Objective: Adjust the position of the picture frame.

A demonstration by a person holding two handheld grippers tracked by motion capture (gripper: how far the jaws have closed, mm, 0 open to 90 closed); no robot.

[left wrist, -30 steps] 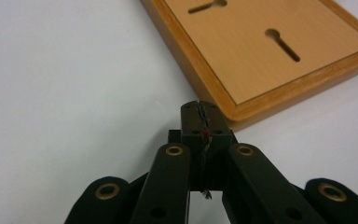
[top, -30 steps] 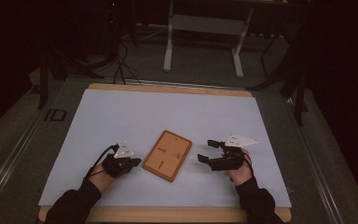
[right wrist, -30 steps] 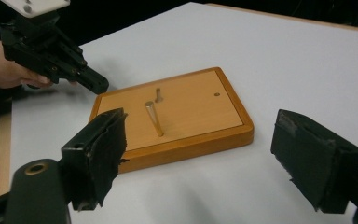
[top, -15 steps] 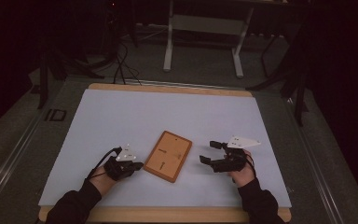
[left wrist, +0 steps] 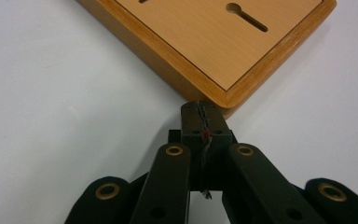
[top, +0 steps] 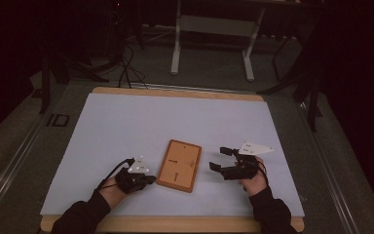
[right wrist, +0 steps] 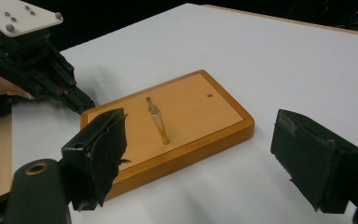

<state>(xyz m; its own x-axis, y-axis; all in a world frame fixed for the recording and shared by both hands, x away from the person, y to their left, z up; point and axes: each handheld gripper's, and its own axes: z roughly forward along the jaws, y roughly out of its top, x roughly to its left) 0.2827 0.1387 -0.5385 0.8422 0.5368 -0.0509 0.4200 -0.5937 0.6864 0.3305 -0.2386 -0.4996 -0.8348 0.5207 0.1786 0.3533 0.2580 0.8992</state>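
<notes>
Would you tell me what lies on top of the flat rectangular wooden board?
The flat rectangular wooden board carries a thin metal pin in a groove, plus a small dark hole. Whatever lies under the board is covered; it rests on the white table sheet.

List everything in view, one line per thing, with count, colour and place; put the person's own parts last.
wooden board: 1, light brown with keyhole slots, lying flat on the sheet between the two grippers.
white sheet: 1, white, covering the tabletop.
table: 1, wood edge showing around the sheet.
metal stand: 1, pale grey, on the floor beyond the table.
left gripper: 1, black, shut, tips at the board's near corner.
right gripper: 1, black, open, right of the board.
hands: 2, dark sleeves, at the near table edge.
</notes>
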